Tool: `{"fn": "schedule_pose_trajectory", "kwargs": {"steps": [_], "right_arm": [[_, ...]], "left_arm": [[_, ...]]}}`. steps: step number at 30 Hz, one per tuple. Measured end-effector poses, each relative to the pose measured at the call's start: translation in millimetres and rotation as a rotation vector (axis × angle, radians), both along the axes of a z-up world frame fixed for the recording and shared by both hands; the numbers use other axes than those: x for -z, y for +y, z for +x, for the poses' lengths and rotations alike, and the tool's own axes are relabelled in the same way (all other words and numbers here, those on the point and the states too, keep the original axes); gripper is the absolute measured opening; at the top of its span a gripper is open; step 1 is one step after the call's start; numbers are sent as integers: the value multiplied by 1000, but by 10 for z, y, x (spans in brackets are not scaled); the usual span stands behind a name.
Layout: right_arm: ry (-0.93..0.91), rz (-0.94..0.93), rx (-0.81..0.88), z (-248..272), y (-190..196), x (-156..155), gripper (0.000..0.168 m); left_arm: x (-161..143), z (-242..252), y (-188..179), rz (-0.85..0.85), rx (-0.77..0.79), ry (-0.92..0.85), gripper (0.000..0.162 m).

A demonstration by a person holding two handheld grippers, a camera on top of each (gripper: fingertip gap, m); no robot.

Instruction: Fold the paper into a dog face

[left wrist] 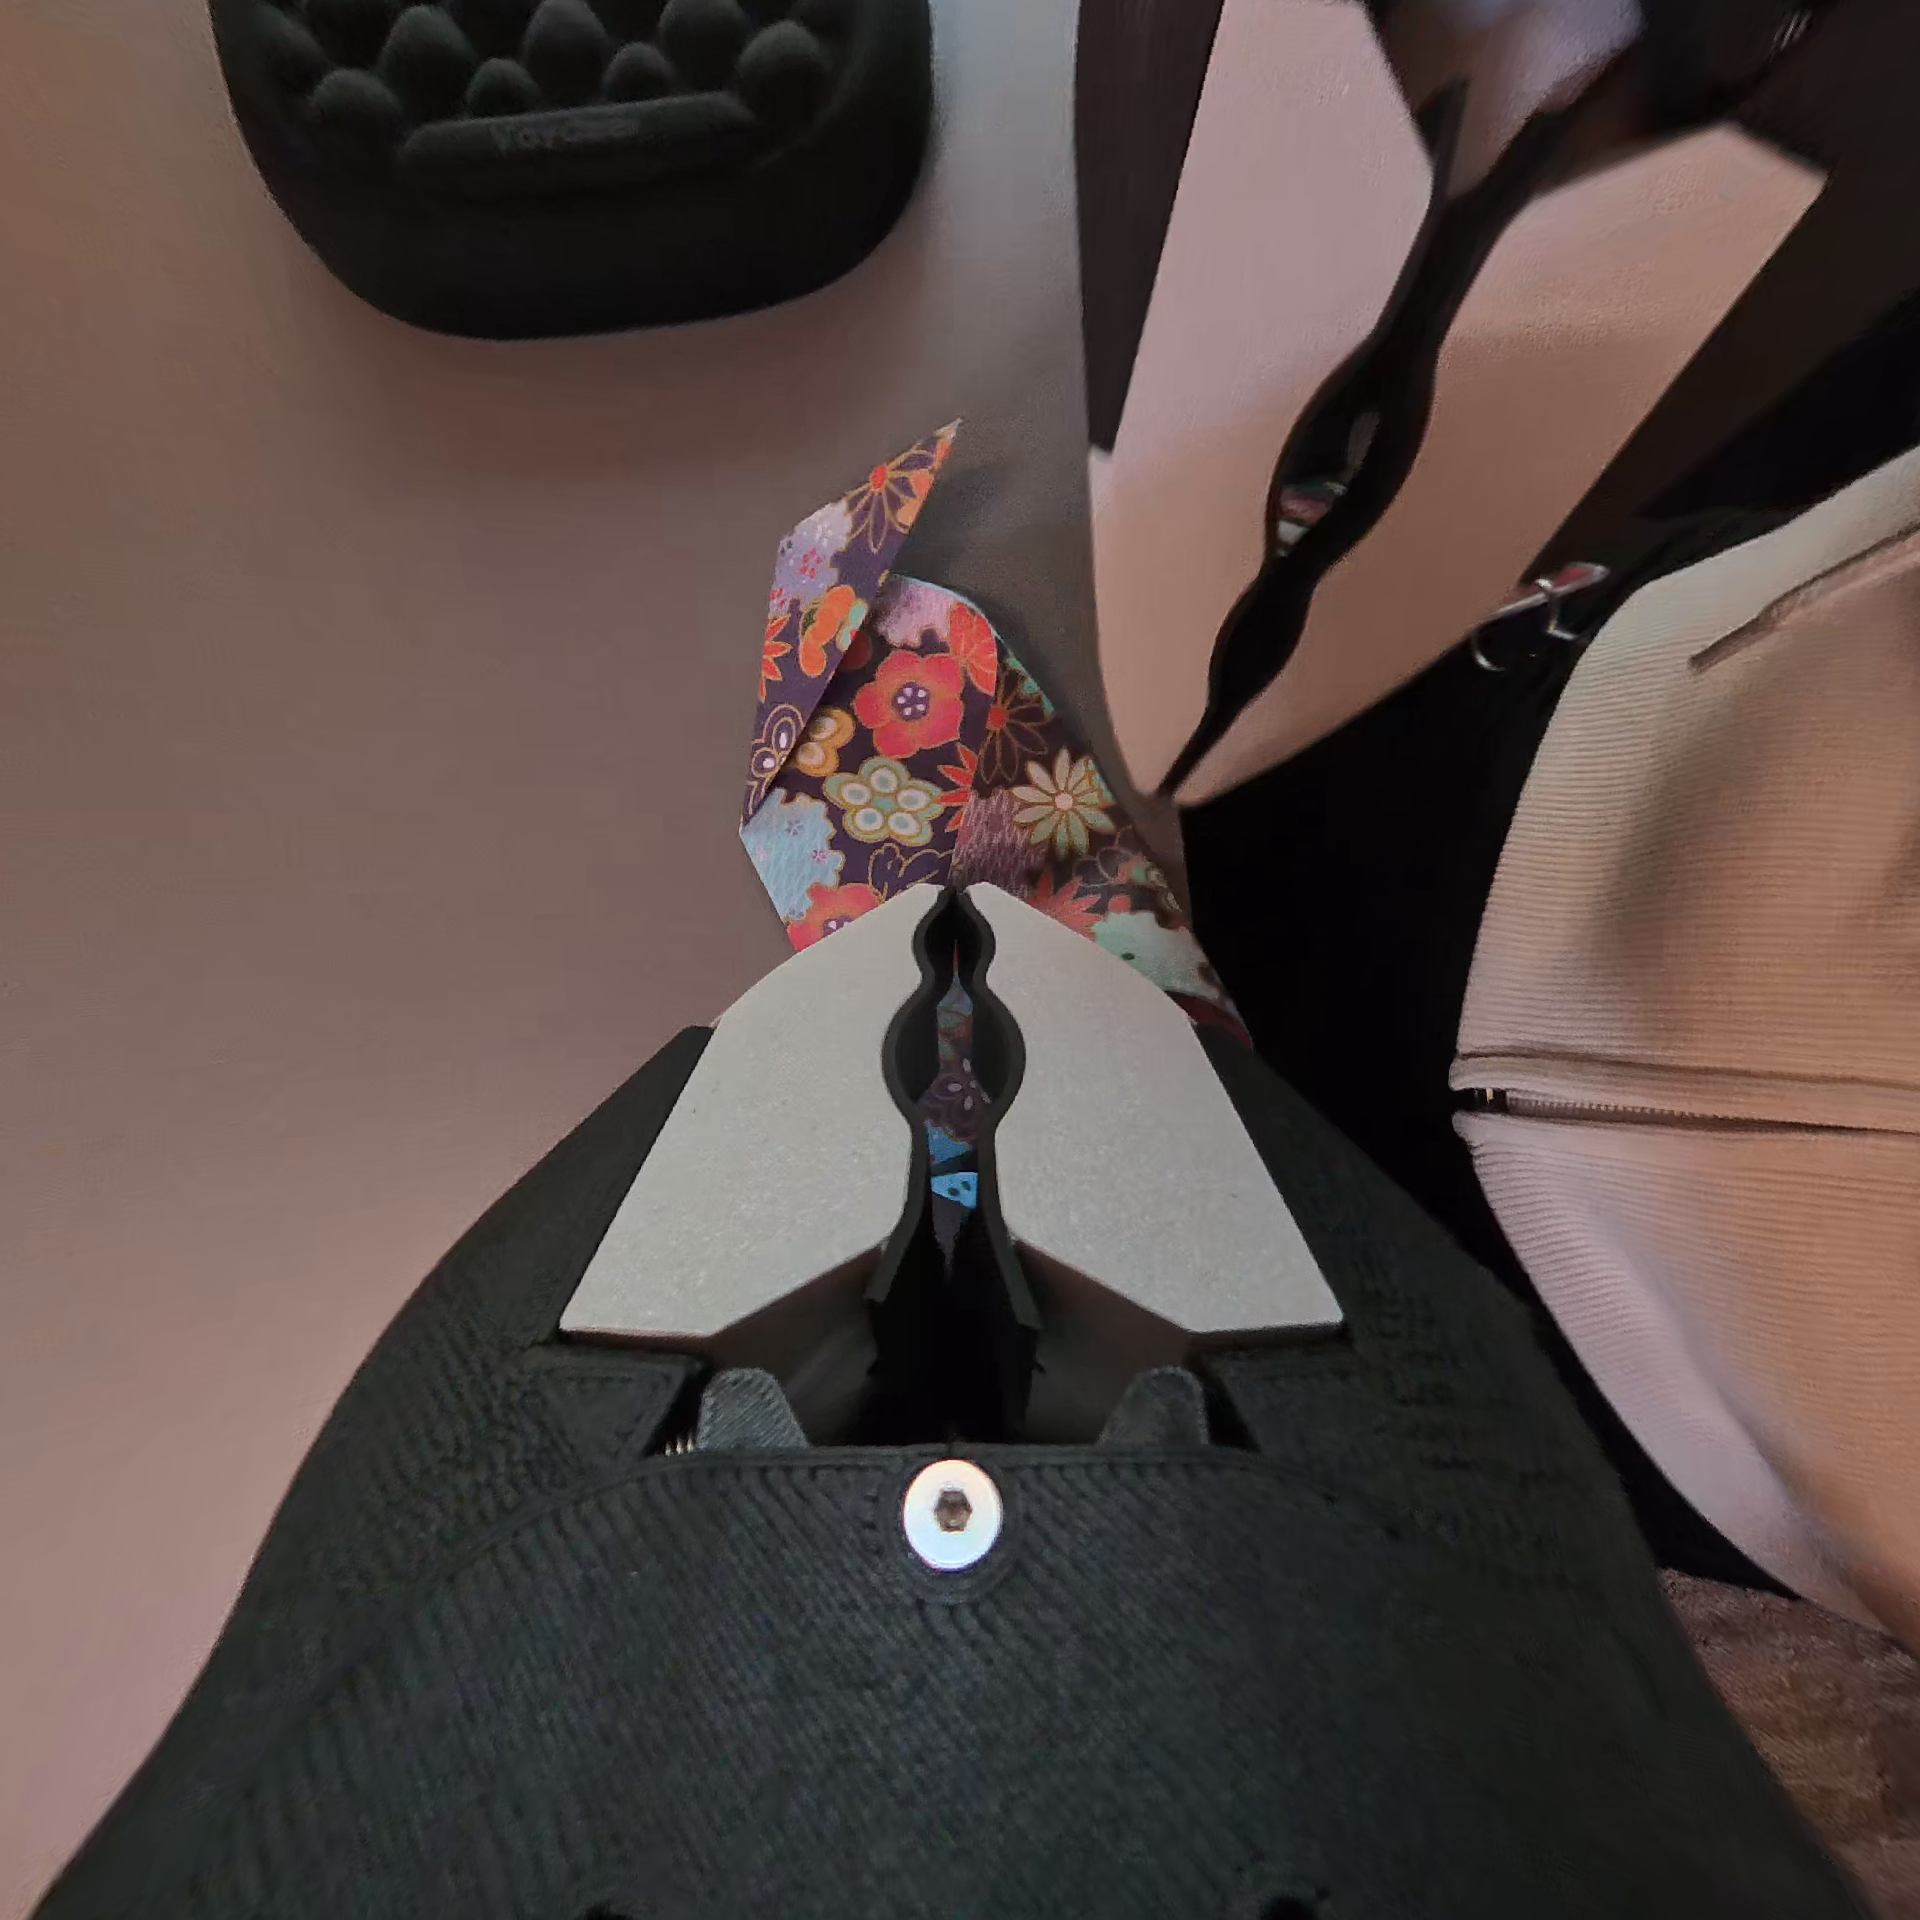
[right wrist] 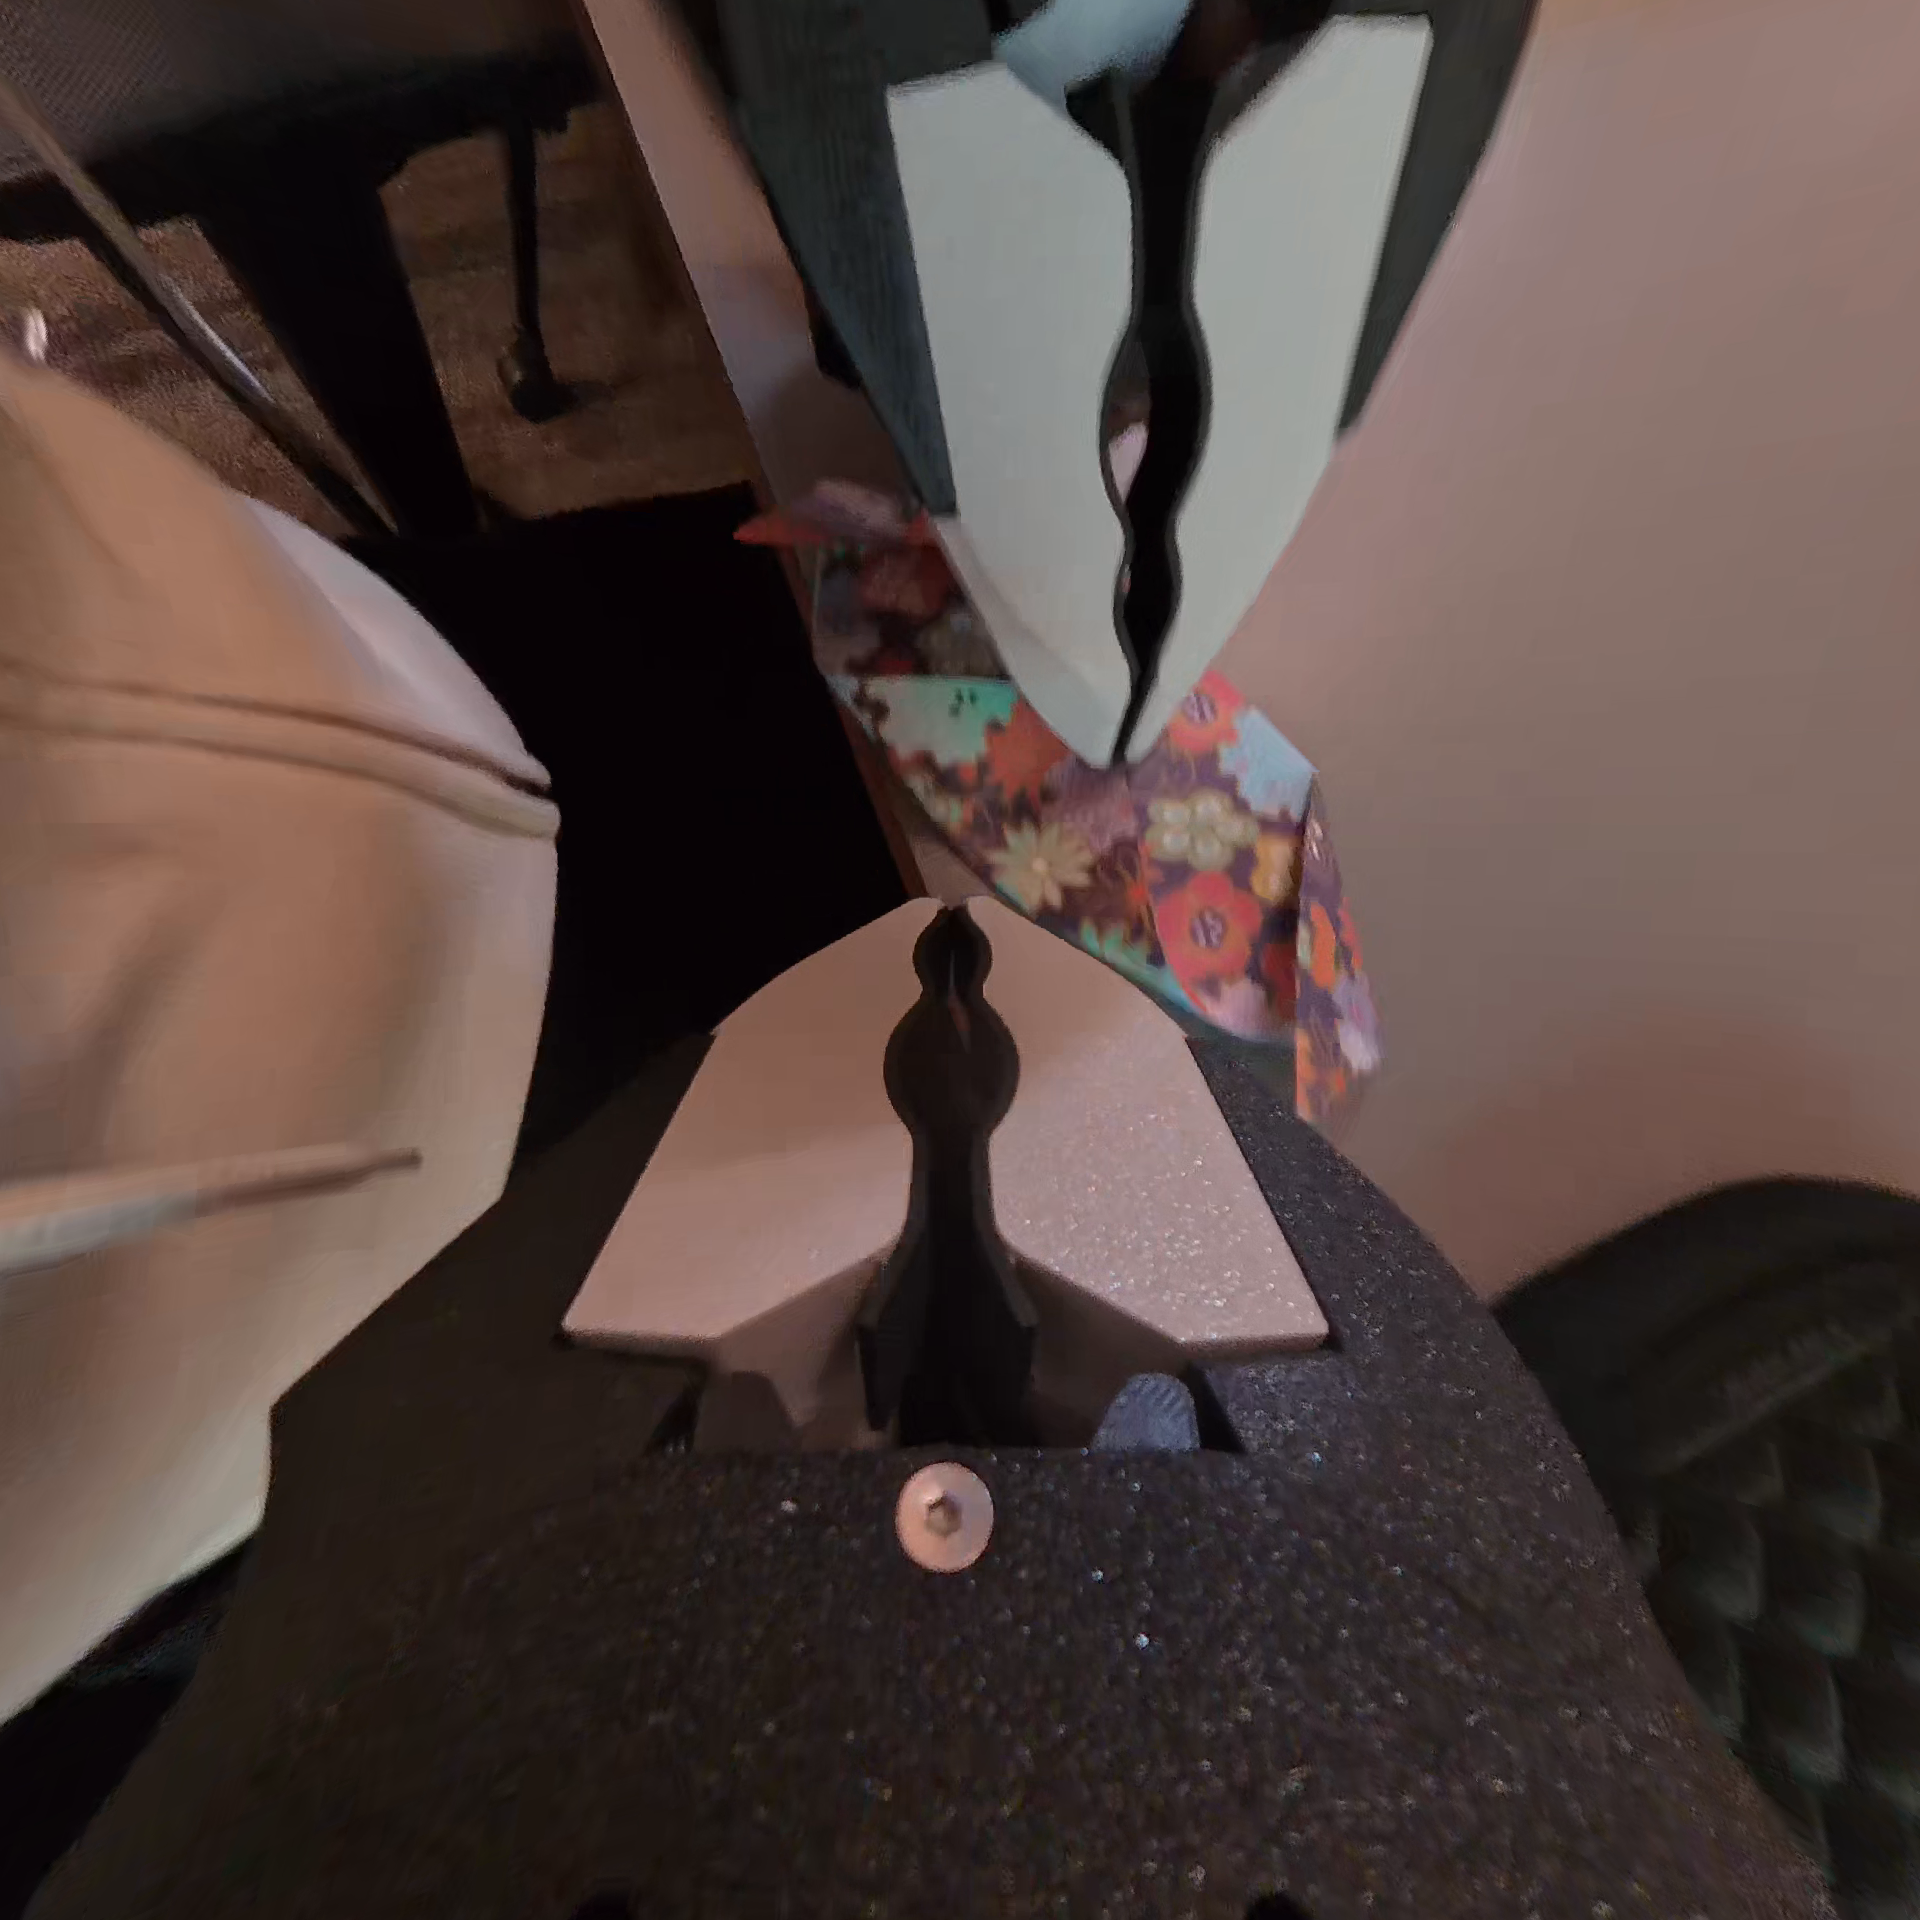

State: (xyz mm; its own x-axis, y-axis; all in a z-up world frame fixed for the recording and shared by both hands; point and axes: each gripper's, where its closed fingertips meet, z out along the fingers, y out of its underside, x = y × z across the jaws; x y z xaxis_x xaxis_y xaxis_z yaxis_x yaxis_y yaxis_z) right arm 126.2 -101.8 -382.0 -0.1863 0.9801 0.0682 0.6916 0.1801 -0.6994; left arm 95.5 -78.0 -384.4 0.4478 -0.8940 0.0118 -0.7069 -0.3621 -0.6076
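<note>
The floral origami paper (left wrist: 914,727), partly folded, is at the table's edge, with one flap standing up at its far end. My left gripper (left wrist: 954,894) is shut, its tips pinched on the middle of the paper, and the pattern shows through the gap between the fingers. In the right wrist view the left gripper (right wrist: 1122,750) comes in from above onto the paper (right wrist: 1164,862). My right gripper (right wrist: 951,909) is shut, tips at the paper's near edge by the table rim. I cannot tell if it grips paper. It also shows in the left wrist view (left wrist: 1174,792).
The pink table (left wrist: 364,831) carries a black knobbly pad (left wrist: 571,156) at the far left, also seen low right in the right wrist view (right wrist: 1745,1403). A person's beige zipped jacket (left wrist: 1683,987) is close beyond the table edge. Dark furniture legs (right wrist: 520,291) stand on the floor. The left gripper's tips are roughly 5 centimetres from the right gripper's.
</note>
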Motion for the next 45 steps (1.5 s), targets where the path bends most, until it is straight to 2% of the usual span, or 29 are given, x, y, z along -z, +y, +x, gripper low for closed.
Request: {"fn": "schedule_pose_trajectory", "kwargs": {"steps": [1, 5, 8, 11, 17, 22, 25, 27, 28, 30, 33, 35, 36, 38, 39, 42, 43, 45], "right_arm": [[4, 19, 9, 55, 46, -19, 0], [235, 163, 63, -23, 208, -306, 0], [258, 213, 90, -154, 201, -244, 0], [234, 300, 103, -279, 231, -174, 0], [47, 676, 99, -255, 452, -43, 0], [-73, 734, 151, -52, 708, -30, 0], [113, 633, 84, -192, 525, -199, 0], [134, 745, -22, -332, 408, -233, 0], [89, 816, -66, -375, 406, -171, 0], [17, 892, -58, -379, 530, -55, 0], [-11, 799, 23, -257, 735, -38, 0], [-134, 851, 100, -70, 1029, -32, 0], [-99, 815, 96, -88, 1008, -63, 0], [74, 737, 17, -295, 715, -220, 0], [93, 766, -18, -373, 632, -247, 0], [-24, 849, -63, -418, 700, -39, 0], [-2, 849, -54, -408, 751, -47, 0], [-3, 727, -10, -362, 826, -30, 0]], "left_arm": [[-1, 1, 2, 2, -25, -5, 0], [-5, -80, 93, 103, -169, 17, 0], [-7, -101, 113, 161, -209, 68, 0], [-6, -101, 112, 140, -241, 25, 0], [-5, -102, 112, 175, -227, 40, 0], [-6, -101, 111, 171, -222, 28, 0], [-7, -100, 113, 173, -223, 29, 0], [-7, -99, 113, 171, -224, 32, 0], [-7, -100, 113, 173, -222, 33, 0], [-7, -100, 112, 177, -220, 34, 0], [-8, -99, 112, 178, -219, 30, 0], [-8, -99, 112, 173, -218, 24, 0], [-8, -98, 113, 170, -219, 20, 0], [-9, -98, 112, 169, -219, 19, 0], [-9, -98, 113, 170, -219, 21, 0], [-9, -98, 112, 176, -220, 28, 0], [-9, -98, 111, 179, -219, 29, 0], [-10, -98, 113, 182, -220, 30, 0]]}}
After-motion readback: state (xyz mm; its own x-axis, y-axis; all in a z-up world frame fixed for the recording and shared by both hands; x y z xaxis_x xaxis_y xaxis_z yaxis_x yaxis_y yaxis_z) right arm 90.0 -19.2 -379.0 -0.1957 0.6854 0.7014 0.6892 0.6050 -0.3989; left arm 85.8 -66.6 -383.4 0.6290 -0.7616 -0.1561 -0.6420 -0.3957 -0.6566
